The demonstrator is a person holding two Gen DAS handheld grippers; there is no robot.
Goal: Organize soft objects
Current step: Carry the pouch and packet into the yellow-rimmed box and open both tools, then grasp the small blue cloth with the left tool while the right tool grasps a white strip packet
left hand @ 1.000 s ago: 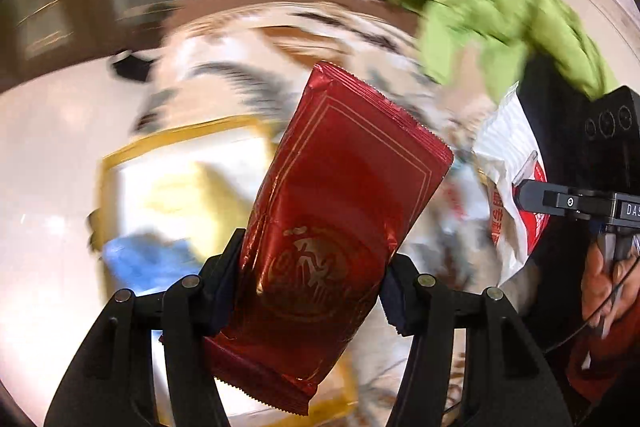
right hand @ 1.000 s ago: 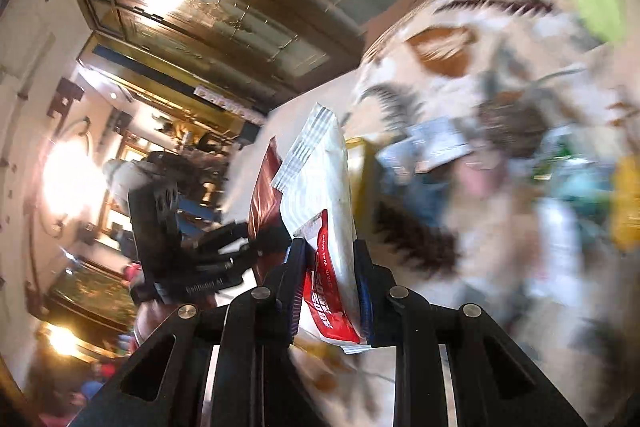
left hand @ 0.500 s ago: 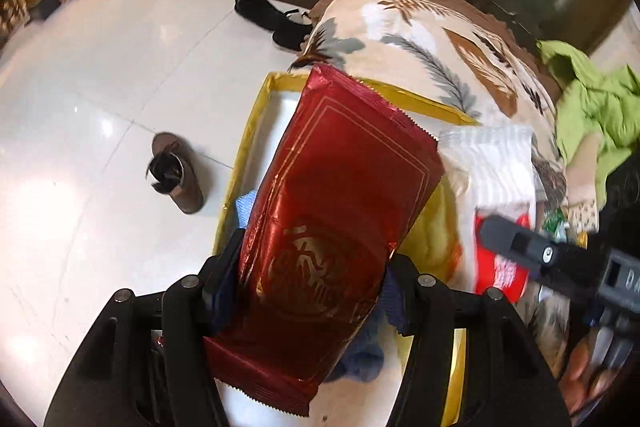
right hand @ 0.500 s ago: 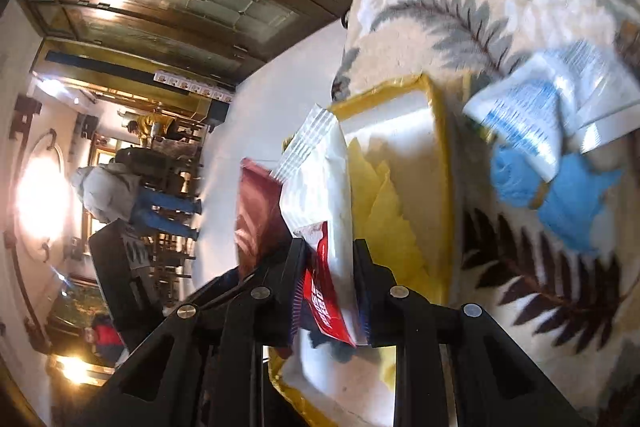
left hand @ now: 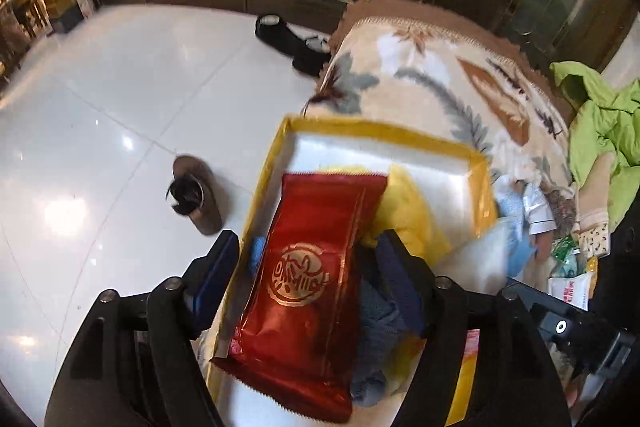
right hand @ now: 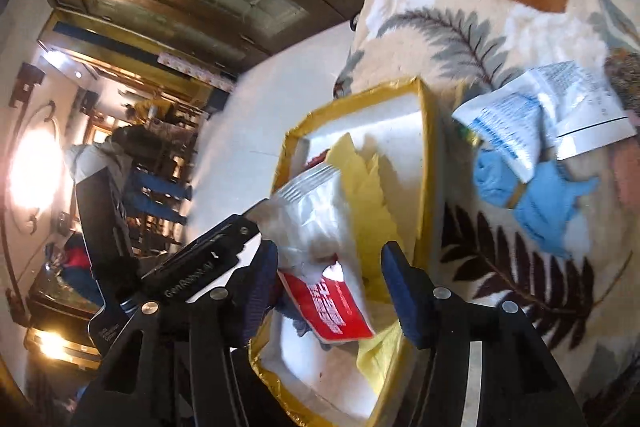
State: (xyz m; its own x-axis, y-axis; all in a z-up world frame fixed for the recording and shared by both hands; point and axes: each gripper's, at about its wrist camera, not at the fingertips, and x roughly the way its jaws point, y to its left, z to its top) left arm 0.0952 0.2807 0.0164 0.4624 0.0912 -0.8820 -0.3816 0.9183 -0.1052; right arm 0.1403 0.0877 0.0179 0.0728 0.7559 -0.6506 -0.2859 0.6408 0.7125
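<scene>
A red foil packet (left hand: 308, 275) lies loose in the yellow-rimmed white box (left hand: 380, 131), on a yellow cloth (left hand: 408, 211) and a blue cloth (left hand: 380, 327). My left gripper (left hand: 308, 279) is open just above it, its pads clear of both packet edges. In the right wrist view a white-and-red packet (right hand: 320, 227) sits tilted in the same box (right hand: 426, 155) on the yellow cloth (right hand: 368, 195). My right gripper (right hand: 332, 287) is open around that packet's lower end, and contact with its left pad is unclear.
The box rests on a leaf-patterned blanket (right hand: 500, 27). A blue glove (right hand: 536, 195) and a white-blue pouch (right hand: 520, 115) lie beside it. A green garment (left hand: 600, 123) is at the right. A brown shoe (left hand: 196, 199) and black shoes (left hand: 288, 39) lie on the white floor.
Both grippers were shut on their packets over the box. Both have opened, and the red packet and the white-and-red packet have dropped into the box.
</scene>
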